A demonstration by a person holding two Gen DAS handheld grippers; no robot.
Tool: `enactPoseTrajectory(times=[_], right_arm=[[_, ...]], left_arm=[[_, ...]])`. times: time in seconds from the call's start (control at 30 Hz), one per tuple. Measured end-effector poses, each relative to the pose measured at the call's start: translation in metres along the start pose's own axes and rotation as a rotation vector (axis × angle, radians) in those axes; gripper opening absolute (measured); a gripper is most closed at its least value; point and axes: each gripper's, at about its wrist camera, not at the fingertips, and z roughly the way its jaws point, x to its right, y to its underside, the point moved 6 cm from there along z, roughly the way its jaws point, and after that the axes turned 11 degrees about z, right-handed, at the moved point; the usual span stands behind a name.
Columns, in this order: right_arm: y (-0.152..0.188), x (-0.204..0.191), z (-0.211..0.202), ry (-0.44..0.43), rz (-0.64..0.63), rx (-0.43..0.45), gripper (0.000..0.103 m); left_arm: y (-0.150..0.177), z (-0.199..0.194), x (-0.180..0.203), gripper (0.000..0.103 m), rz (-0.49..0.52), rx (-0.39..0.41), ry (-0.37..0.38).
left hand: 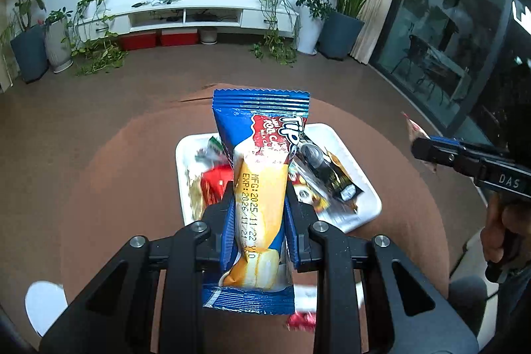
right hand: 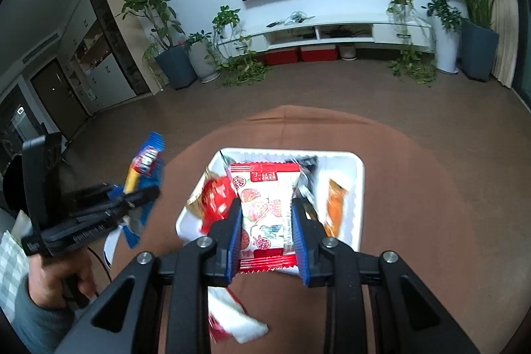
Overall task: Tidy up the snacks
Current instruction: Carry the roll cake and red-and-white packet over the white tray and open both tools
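My left gripper [left hand: 260,191] is shut on a blue and yellow cake-roll packet [left hand: 260,175] and holds it upright above the near edge of the white tray [left hand: 351,151]. My right gripper [right hand: 266,204] is shut on a red and white snack packet [right hand: 267,204], held over the near side of the tray [right hand: 356,188]. The tray holds several packets: red [right hand: 215,194], black [left hand: 328,168], orange [right hand: 335,204]. The left gripper with its blue packet [right hand: 142,168] shows at left in the right wrist view; the right gripper [left hand: 428,148] shows at right in the left wrist view.
The tray sits on a round table with a brown cloth [right hand: 415,175]. A red and white packet [right hand: 232,314] lies on the cloth near me. Beyond the table are brown floor, potted plants [left hand: 341,32], a white TV console [left hand: 186,17] and glass doors at right.
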Motion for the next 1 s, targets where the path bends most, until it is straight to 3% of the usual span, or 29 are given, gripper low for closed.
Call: enactPoseTrajectory(times=[0.17,0.43,0.6,1.0], right_arm=[[-0.009,0.000,0.055,0.022,-0.008,-0.056,0.030],[-0.003,0.017,0.117,0.122,-0.021,-0.122,0.030],[0.006,0.024,0.134,0.151,-0.036,-0.142,0.030],[0.014,0.018,0.140,0.196,-0.094,-0.131,0.033]], left_arm=[[-0.011,0.051,-0.003,0.024,0.037,-0.074,-0.010],[-0.002,0.120,-0.015,0.024,0.054,-0.153,-0.029],[0.010,0.148,-0.013,0.024,0.052,-0.190,-0.024],[0.008,0.182,-0.006,0.025,0.066,-0.183,-0.039]])
